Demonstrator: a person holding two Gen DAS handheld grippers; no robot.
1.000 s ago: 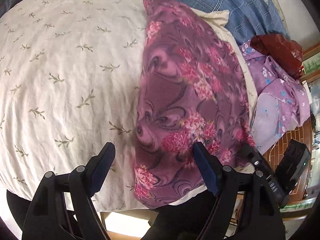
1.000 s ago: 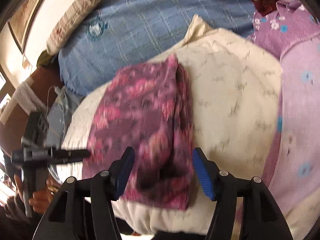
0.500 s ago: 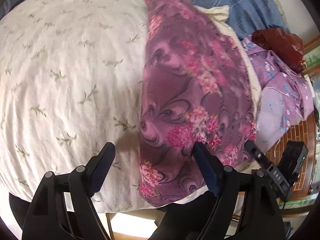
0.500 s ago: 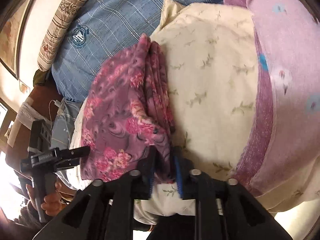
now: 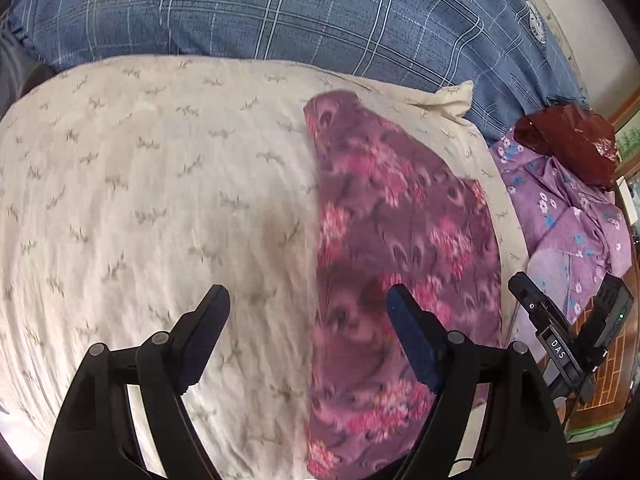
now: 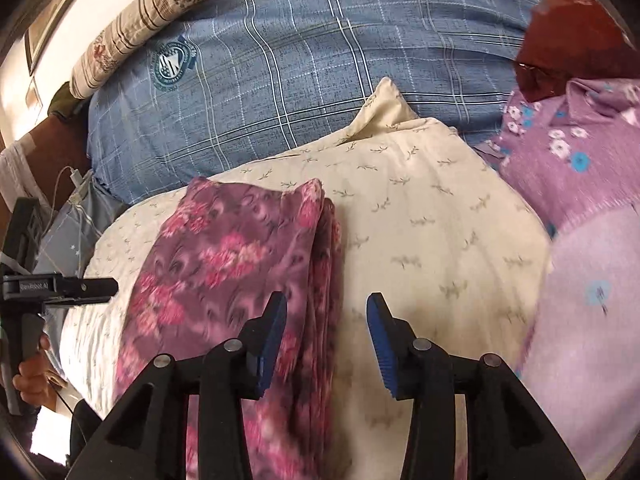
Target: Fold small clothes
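A folded purple garment with pink flowers (image 5: pixel 400 240) lies on a cream pillow (image 5: pixel 160 208); it also shows in the right wrist view (image 6: pixel 224 272), its layered edge facing right. My left gripper (image 5: pixel 308 312) is open and empty, hovering above the garment's left edge. My right gripper (image 6: pixel 327 320) is open and empty, above the garment's layered edge. The right gripper also shows at the right of the left wrist view (image 5: pixel 568 336), and the left gripper at the left of the right wrist view (image 6: pixel 60 286).
A lilac flowered garment (image 6: pixel 580 208) lies to the right of the pillow (image 6: pixel 420 208), with a dark red cloth (image 6: pixel 576 40) behind it. A blue plaid cover (image 6: pixel 300 72) lies behind the pillow. A striped cushion (image 6: pixel 160 12) lines the wall.
My right gripper was shut on the garment's edge half a second ago; it has opened, let go and pulled back. My left gripper has drawn back, still open.
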